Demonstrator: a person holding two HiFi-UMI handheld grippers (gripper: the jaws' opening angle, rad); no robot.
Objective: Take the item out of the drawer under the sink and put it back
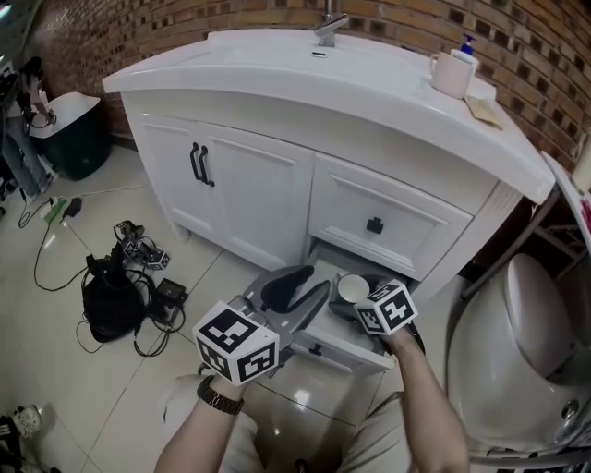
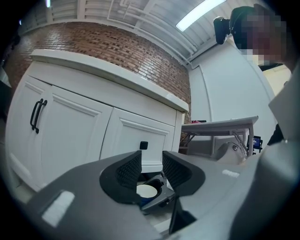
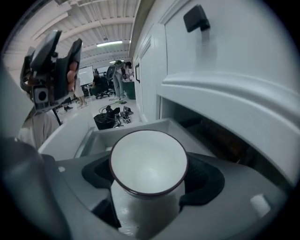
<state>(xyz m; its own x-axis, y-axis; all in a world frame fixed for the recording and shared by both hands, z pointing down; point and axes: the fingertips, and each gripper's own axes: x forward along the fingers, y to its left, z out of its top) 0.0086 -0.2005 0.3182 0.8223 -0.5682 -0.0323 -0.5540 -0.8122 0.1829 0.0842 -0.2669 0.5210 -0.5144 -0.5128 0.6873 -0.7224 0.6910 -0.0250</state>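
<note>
The right gripper (image 3: 150,180) pinches a white cup (image 3: 149,159) over the open drawer (image 3: 93,135); the left gripper (image 2: 151,168) stands spread.

The white tabletop (image 1: 277,69) carries a faucet (image 1: 329,28) at the back. At its right end stand a mug (image 1: 452,74), a pump bottle (image 1: 466,46) just behind it, and a tan pad (image 1: 482,109) (what it is, unclear). On the tiled floor (image 1: 111,406) a black bag (image 1: 109,305) lies among loose cables (image 1: 148,323), with a dark bin (image 1: 72,134) far left and a toilet (image 1: 517,342) at right. The bottom drawer (image 1: 342,337) stands open.
</note>
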